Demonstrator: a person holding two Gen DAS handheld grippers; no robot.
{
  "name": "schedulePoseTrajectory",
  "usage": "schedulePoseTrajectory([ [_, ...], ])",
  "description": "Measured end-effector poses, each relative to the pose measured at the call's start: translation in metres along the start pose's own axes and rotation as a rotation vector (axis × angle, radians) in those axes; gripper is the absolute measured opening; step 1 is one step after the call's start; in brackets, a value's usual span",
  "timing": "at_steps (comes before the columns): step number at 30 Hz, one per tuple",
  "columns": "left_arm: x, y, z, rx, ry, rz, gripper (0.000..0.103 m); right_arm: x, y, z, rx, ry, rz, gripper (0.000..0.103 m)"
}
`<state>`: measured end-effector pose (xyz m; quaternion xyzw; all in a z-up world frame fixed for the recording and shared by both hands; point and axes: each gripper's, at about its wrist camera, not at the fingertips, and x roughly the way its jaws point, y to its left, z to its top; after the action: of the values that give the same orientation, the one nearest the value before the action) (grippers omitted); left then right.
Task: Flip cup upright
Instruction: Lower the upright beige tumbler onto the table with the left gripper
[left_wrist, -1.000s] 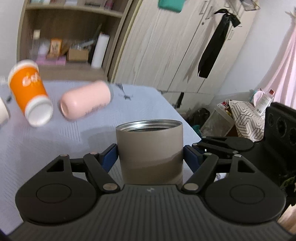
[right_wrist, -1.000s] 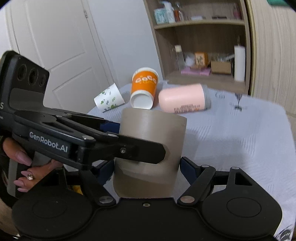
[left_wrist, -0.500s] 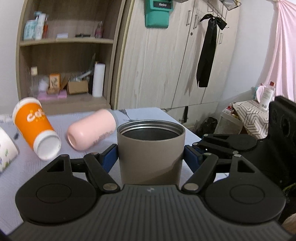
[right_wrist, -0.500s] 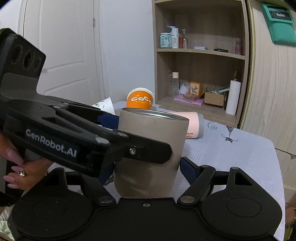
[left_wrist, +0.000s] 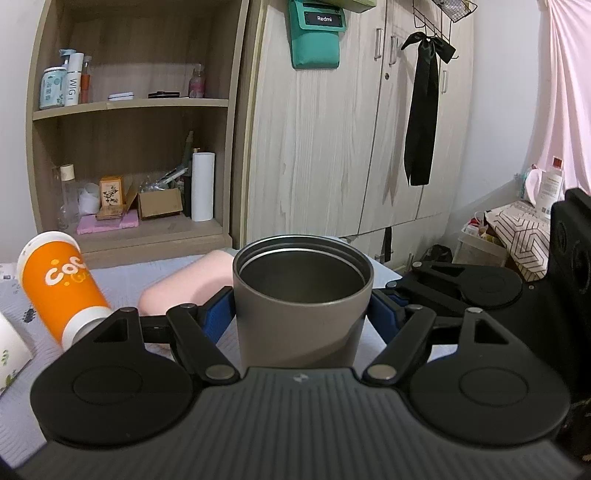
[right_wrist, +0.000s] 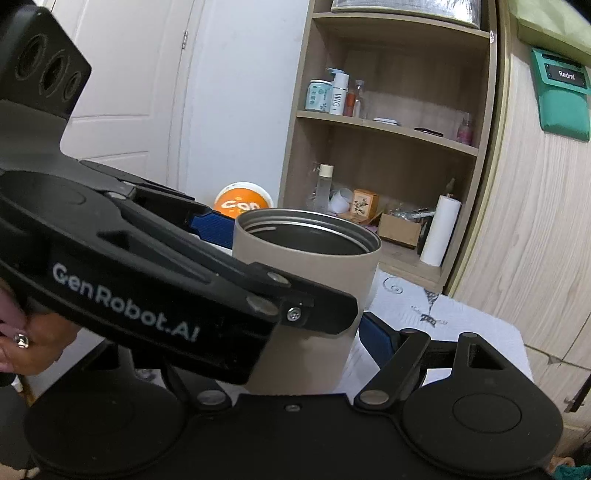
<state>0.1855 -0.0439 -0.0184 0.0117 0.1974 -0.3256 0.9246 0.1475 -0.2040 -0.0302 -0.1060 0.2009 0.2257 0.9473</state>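
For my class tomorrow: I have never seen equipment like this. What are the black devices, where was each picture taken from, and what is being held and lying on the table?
There is no robot here. A person holds two hand-held grippers, black tools with two fingers each and blue pads. Each carries a camera looking forward along its fingers, so one picture comes from the left gripper, the other from the right gripper.

Both grippers face the same grey-brown metal tumbler, which stands upright with its open mouth up. The left gripper's pads press its sides. In the right view the left gripper crosses the front, marked GenRobot.AI, with the person's hand at the edge.

On the pale tablecloth lie an orange paper cup and a pink tumbler, both on their sides. A white patterned cup shows at the edge.
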Motion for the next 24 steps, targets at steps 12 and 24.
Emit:
schedulePoseTrajectory([
  [12, 0.023, -0.002, -0.007, 0.017, 0.011, 0.002, 0.076, 0.016, -0.012, -0.011, -0.003, 0.014, -0.02, 0.082],
  [24, 0.021, -0.006, -0.004, 0.013, 0.026, 0.018, 0.077, 0.014, -0.012, -0.011, 0.014, 0.022, -0.038, 0.088],
])
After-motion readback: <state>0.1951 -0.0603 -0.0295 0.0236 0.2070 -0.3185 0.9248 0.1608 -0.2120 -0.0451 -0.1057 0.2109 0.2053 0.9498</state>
